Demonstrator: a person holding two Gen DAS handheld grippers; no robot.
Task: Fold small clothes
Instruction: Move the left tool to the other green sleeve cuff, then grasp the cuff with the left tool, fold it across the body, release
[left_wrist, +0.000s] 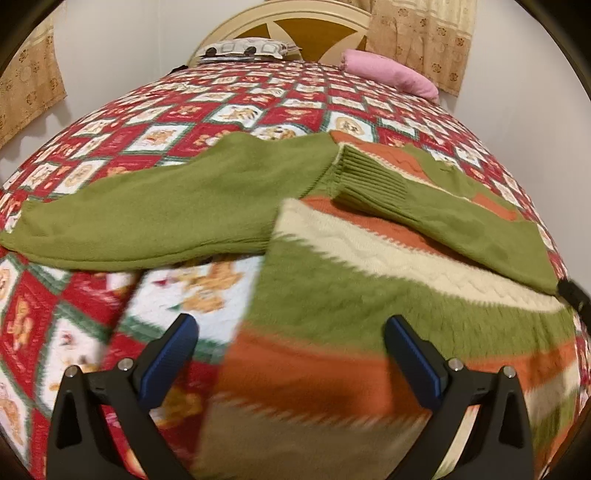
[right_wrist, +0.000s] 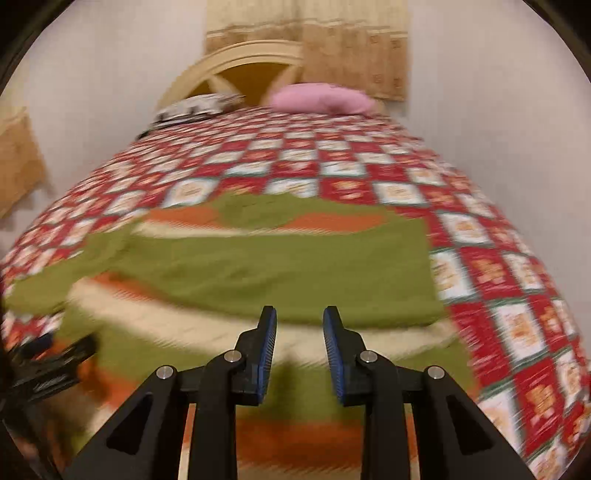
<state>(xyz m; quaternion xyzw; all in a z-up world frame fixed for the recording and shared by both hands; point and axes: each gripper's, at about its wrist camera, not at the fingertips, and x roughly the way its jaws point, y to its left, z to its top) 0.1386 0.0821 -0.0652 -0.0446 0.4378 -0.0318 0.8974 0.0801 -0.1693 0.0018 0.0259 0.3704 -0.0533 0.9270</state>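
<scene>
A striped knit sweater (left_wrist: 369, 295) in green, orange and cream is lying on the quilted bedspread (left_wrist: 177, 114) of a bed, its body spread toward the near edge. The right sleeve (left_wrist: 443, 206) is lying folded in across the chest, its ribbed cuff resting near the middle, while the left sleeve (left_wrist: 147, 218) is stretching straight out over the quilt, not yet folded. The left hand-held gripper (left_wrist: 291, 354) is hovering over the lower left part of the sweater body with its jaws standing wide apart and nothing between them. The right hand-held gripper (right_wrist: 300, 350) is showing a narrow gap between its blue pads (right_wrist: 269, 354), with no cloth caught there, poised above the sweater just below the folded sleeve; the right wrist view is streaked with motion blur. The step in hand appears to be the sleeve folding, half of it done. The next move is likely calling for the left hand-held gripper to reach out along the outstretched sleeve, pinch it near the cuff and carry it across the chest onto the first one. A pink pillow (left_wrist: 388, 74) is sitting by the headboard (left_wrist: 295, 22), well apart from the work.
</scene>
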